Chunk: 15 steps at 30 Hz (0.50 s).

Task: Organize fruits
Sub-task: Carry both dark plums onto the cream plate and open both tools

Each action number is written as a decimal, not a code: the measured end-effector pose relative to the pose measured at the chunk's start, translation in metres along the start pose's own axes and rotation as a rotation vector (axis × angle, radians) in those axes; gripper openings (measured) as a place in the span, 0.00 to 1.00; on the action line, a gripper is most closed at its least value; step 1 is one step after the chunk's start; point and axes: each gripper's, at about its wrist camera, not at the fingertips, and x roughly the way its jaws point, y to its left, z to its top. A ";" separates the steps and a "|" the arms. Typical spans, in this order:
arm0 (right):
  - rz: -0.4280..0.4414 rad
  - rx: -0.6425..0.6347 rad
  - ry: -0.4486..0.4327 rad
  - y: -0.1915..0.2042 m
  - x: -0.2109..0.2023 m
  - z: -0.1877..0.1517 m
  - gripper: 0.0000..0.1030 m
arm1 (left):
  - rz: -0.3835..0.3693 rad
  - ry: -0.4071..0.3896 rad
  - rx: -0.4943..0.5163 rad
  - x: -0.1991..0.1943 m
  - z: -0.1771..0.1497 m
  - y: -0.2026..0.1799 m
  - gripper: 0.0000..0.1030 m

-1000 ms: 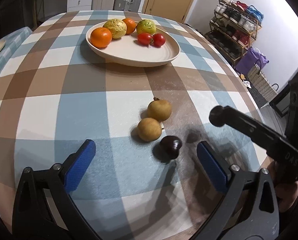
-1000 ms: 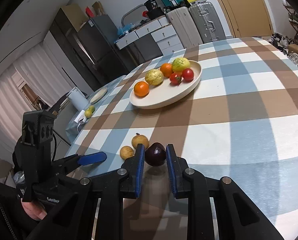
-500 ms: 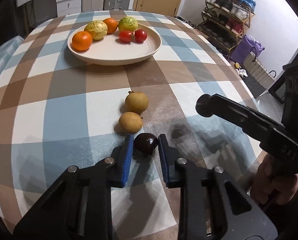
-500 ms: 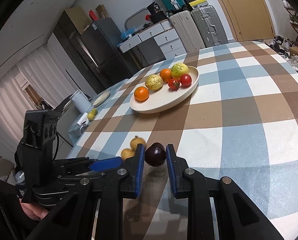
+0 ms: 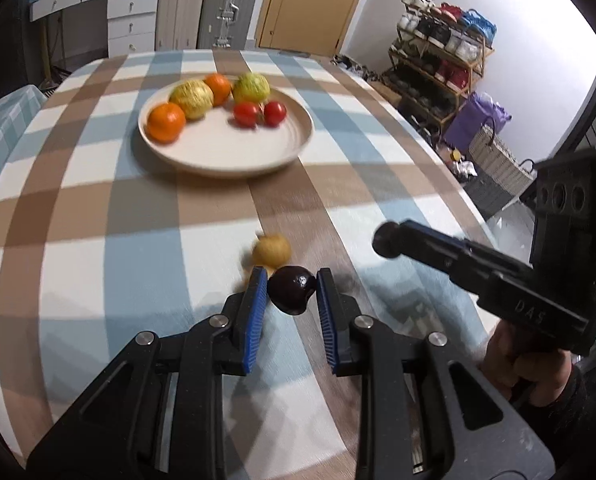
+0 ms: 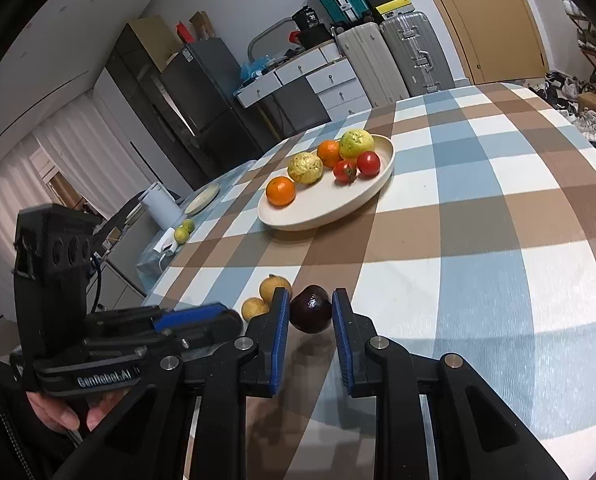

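The left claw (image 5: 291,279), spread wide a second ago with the dark purple fruit (image 5: 290,295) lying on the bench (image 5: 97,240) between its pads, is now clenched on that fruit and holds it just above the checked cloth, right in front of the tan longans (image 5: 271,250). The plate (image 5: 225,168) of oranges and tomatoes sits well apart at 11 o'clock. At 2 o'clock, the right claw (image 6: 310,298) is unchanged, gripping a second dark fruit (image 6: 310,311) clear of the bench.

Plate (image 5: 233,160) (fruit-laden) behind two round fruits (image 6: 273,286) — mid-table (image 5: 97,216).
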 end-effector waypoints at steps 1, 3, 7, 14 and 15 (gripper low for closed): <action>0.002 0.001 0.000 0.000 0.001 0.003 0.22 | 0.004 -0.006 -0.003 0.000 0.005 0.003 0.22; 0.004 0.003 -0.001 -0.001 0.004 0.009 0.22 | 0.007 -0.020 -0.012 0.000 0.017 0.011 0.22; 0.009 0.001 0.002 -0.002 0.015 0.025 0.22 | 0.023 -0.055 -0.042 -0.001 0.046 0.032 0.22; 0.023 -0.023 0.024 0.001 0.043 0.054 0.22 | 0.049 -0.086 -0.078 0.009 0.095 0.070 0.22; 0.025 -0.029 0.026 0.002 0.049 0.059 0.22 | 0.049 -0.084 -0.078 0.012 0.101 0.075 0.22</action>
